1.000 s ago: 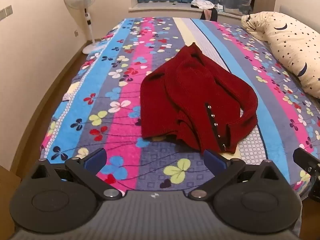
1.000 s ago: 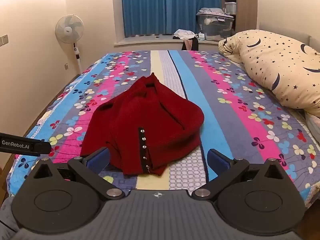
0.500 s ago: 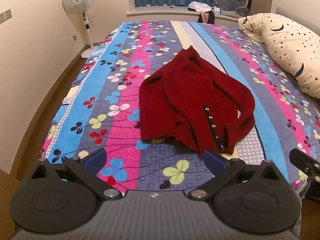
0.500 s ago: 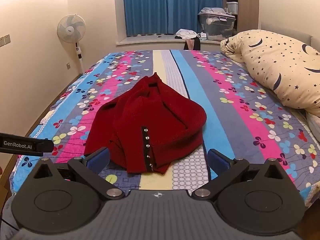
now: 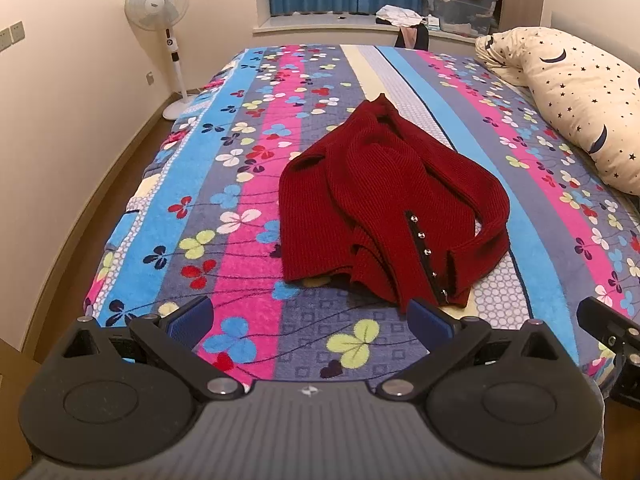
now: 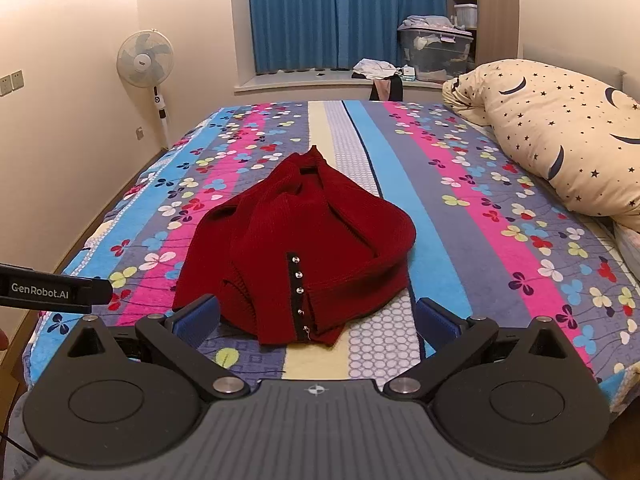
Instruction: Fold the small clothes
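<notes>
A dark red knitted cardigan with a black button band lies crumpled on the striped flowered bedspread; it also shows in the right wrist view. My left gripper is open and empty, hovering near the bed's front edge just short of the cardigan's hem. My right gripper is open and empty, also just short of the hem. The left gripper's body shows at the left edge of the right wrist view. The right gripper's body shows at the right edge of the left wrist view.
A cream pillow with stars and moons lies along the bed's right side. A standing fan is by the left wall. Blue curtains, a window ledge with clothes and a storage box are at the back.
Both grippers have tilted up slightly, so the cardigan sits lower in both views. The cardigan has not moved.
</notes>
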`<state>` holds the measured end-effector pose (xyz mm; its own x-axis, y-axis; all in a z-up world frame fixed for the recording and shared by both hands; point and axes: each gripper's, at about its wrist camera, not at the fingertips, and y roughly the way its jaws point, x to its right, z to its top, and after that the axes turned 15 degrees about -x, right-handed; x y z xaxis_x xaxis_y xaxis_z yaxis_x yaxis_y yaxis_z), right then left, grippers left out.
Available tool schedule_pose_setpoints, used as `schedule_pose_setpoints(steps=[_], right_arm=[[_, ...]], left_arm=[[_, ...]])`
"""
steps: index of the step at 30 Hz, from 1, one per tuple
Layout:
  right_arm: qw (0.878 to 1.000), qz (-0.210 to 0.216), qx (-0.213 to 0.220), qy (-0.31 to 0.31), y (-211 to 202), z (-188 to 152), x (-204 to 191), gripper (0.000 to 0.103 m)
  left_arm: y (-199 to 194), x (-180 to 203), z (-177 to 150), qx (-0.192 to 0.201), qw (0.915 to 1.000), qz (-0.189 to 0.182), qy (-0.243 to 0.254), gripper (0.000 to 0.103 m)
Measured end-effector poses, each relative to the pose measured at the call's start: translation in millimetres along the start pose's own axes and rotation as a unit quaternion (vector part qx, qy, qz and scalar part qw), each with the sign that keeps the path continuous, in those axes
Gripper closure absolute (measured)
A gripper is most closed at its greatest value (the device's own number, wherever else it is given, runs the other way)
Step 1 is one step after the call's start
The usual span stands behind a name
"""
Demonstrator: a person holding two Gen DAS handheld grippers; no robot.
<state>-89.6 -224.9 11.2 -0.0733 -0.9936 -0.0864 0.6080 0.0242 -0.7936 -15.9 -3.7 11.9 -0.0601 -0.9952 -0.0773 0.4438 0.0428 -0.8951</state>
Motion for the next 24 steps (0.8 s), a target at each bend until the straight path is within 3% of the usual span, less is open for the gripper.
schedule_pose_setpoints(steps=[24], right_arm=[[1.000,0.003,-0.005,0.001,1.6,-3.2,-5.7,0.001]], left_arm=[[-1.1,-1.1,-4.0,-0.001,1.0000,-0.002,0.000,0.000]])
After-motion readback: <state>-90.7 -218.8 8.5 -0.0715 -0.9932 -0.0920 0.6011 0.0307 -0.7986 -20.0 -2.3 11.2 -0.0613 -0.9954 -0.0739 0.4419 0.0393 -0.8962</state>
